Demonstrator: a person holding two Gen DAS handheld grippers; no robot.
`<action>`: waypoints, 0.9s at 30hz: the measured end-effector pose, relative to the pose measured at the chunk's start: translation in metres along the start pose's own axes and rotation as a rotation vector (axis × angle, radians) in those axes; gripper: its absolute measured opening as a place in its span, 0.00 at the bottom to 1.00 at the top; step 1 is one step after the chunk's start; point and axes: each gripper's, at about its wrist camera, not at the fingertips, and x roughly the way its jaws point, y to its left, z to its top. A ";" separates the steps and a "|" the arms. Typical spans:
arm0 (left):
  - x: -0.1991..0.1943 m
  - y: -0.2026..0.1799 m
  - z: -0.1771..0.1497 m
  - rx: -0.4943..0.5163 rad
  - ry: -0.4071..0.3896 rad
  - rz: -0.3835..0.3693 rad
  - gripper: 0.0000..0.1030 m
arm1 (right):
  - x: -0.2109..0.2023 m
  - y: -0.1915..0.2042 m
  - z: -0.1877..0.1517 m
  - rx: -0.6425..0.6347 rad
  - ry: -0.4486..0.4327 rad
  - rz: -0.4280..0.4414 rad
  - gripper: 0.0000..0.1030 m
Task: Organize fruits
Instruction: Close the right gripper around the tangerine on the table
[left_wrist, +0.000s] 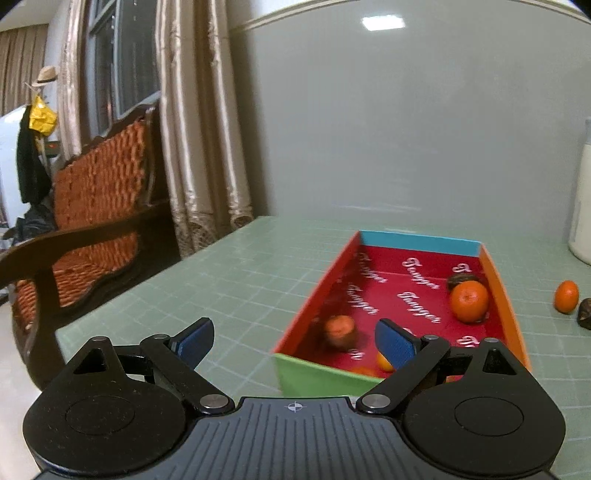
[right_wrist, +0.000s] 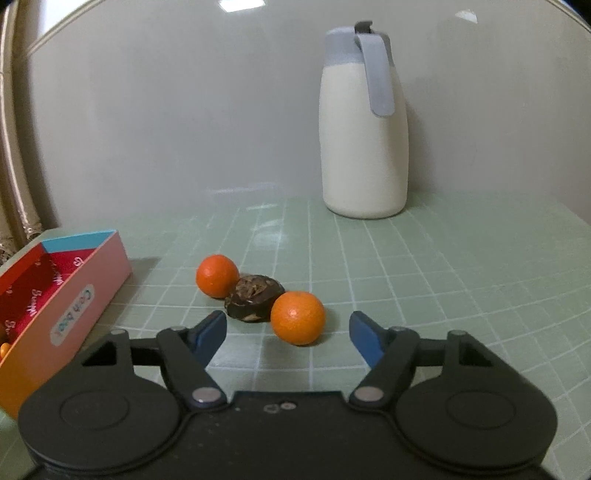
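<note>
A small orange (right_wrist: 297, 322) sits on a green grid mat (right_wrist: 424, 280), partly between the blue fingertips of the right gripper (right_wrist: 287, 334) and toward their right side. The jaws stand apart and neither pad touches the fruit. Just behind it a dark brown fruit (right_wrist: 254, 298) touches it, and a second orange (right_wrist: 217, 275) rests against the far left side of the brown one.

Only the right wrist view shows this cluster whole, along with a cream jug (right_wrist: 364, 147) with a grey lid and handle, standing upright near the wall. It shows the cardboard box (right_wrist: 70, 314) only from its pink outer side.

The left wrist view looks down into the box's red, lettered interior. An orange in the box (left_wrist: 469, 301) lies near the far right corner with a dark fruit (left_wrist: 460, 280) behind it. A blurred reddish-brown fruit (left_wrist: 340, 330) lies nearer, and more orange shows at the near wall. The left gripper (left_wrist: 295, 341) hangs wide open and empty over the box's near left corner.

Left of the table are a woven-cushioned wooden chair (left_wrist: 99, 206) and beige curtains (left_wrist: 192, 122).
</note>
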 end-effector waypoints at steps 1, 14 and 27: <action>0.001 0.003 0.000 -0.002 -0.002 0.006 0.91 | 0.003 0.000 0.001 0.000 0.005 -0.009 0.71; 0.007 0.047 -0.007 -0.069 0.017 0.096 0.94 | 0.034 -0.004 0.003 0.070 0.080 -0.040 0.40; 0.010 0.073 -0.011 -0.092 0.030 0.162 0.96 | 0.032 -0.002 0.003 0.075 0.042 -0.038 0.36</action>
